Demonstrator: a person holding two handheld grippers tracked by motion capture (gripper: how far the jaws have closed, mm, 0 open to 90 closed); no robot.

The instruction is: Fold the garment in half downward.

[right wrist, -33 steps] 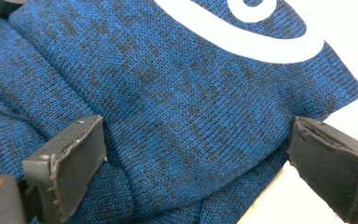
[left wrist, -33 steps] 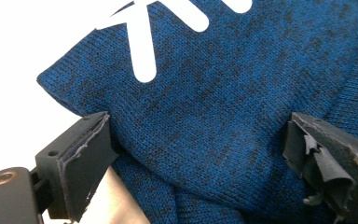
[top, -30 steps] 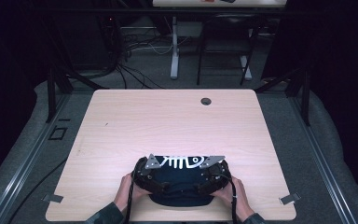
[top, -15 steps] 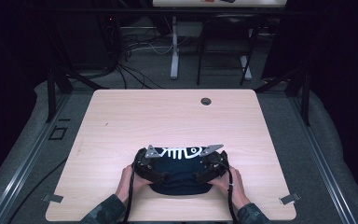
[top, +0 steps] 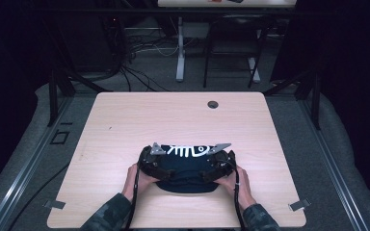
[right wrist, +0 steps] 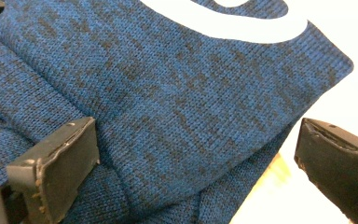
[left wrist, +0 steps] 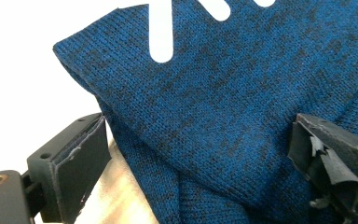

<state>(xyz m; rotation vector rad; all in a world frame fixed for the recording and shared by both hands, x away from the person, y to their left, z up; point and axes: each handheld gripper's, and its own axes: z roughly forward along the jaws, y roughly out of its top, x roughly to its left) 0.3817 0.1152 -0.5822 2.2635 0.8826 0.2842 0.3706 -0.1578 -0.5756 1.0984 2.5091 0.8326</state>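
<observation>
A folded dark blue knit sweater (top: 185, 168) with a white fishbone print lies near the front edge of the pale wooden counter (top: 125, 125), held between the person's 2 hands. The left tongs (top: 155, 161) sit at its left end and the right tongs (top: 218, 161) at its right. In each gripper view the jaws stand apart, with blue knit fabric (a folded edge of it) lying between them. A small dark round grommet (top: 213, 104) sits near the counter's far edge.
</observation>
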